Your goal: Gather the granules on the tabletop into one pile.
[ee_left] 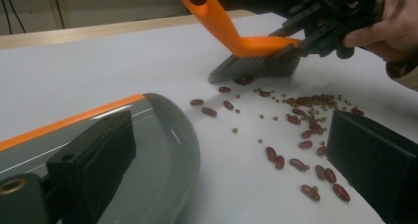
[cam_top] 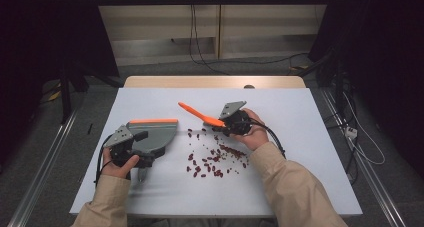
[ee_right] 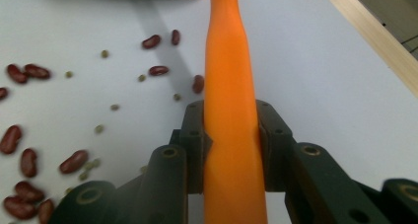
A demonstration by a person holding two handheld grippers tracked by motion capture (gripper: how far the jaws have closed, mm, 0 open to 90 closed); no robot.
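One brush [cam_top: 200, 115], one dustpan [cam_top: 152, 133], two grippers

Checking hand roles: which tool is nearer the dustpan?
Left. The left tool sits at the dustpan, at its near edge; whether it grips it I cannot tell. The right tool clamps the brush across the scattered beans.

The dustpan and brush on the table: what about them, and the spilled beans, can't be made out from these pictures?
- Dustpan, high view: the left gripper and the hand cover its handle, so the grip is unclear.
- Brush, left gripper view: the handle tip is cut off by the top edge.
- Brush bristles, right gripper view: hidden under the handle and the right gripper.
- Green beans: too small to show in the high view.
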